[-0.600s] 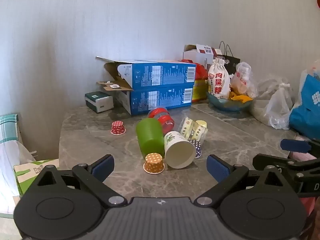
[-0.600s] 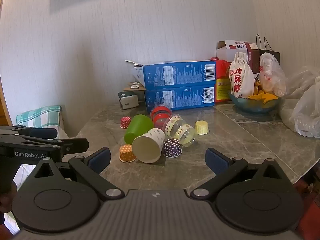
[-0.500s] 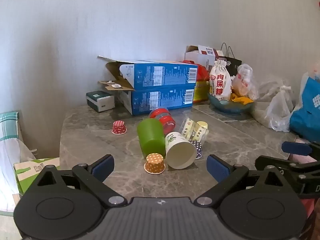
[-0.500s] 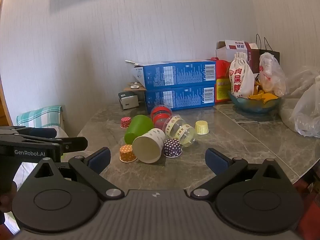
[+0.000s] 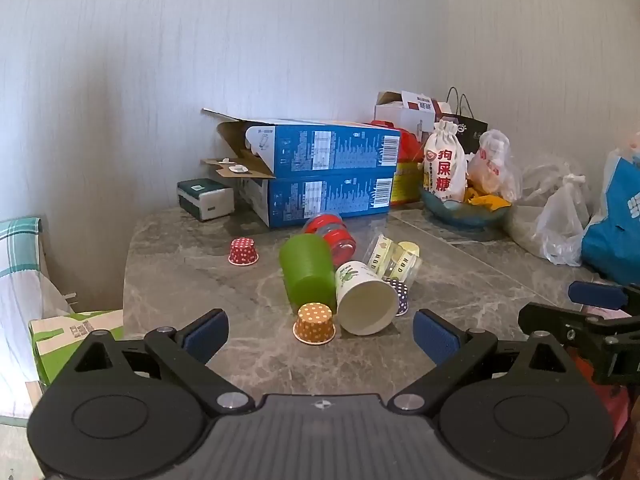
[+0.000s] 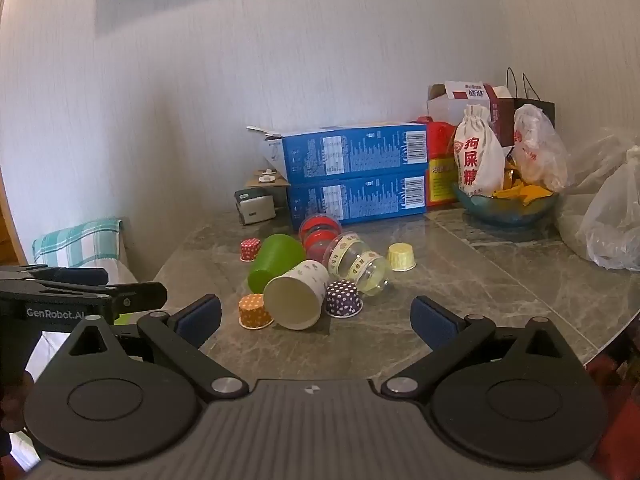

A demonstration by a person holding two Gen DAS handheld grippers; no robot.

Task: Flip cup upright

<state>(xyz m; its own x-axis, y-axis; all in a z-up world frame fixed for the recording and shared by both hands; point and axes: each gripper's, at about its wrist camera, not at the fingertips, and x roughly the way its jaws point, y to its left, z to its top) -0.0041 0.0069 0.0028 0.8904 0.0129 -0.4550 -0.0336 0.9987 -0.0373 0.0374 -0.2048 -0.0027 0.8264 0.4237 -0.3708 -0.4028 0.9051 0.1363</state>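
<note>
A cluster of cups lies on the grey marble table (image 5: 200, 280). A white paper cup (image 5: 362, 300) lies on its side, mouth toward me; it also shows in the right wrist view (image 6: 298, 294). A green cup (image 5: 306, 272) (image 6: 274, 260), a red cup (image 5: 332, 232) (image 6: 318, 232) and a clear cup (image 5: 394, 260) (image 6: 356, 262) also lie on their sides. Small dotted cups stand upside down: orange (image 5: 315, 323) (image 6: 254, 311), purple (image 6: 343, 298), red (image 5: 243, 251). My left gripper (image 5: 320, 334) is open and empty, short of the cluster. My right gripper (image 6: 316, 318) is open and empty too.
Two stacked blue boxes (image 5: 320, 176) stand at the back by the wall, with a small green box (image 5: 206, 200) to their left. A blue bowl (image 6: 504, 206), a cloth sack (image 6: 478, 160) and plastic bags (image 6: 612, 224) fill the back right. A small yellow cup (image 6: 401, 257) stands near the clear cup.
Both grippers stay open. The left wrist view has shifted slightly, the cups now a little right in the frame. The right view is almost unchanged.
</note>
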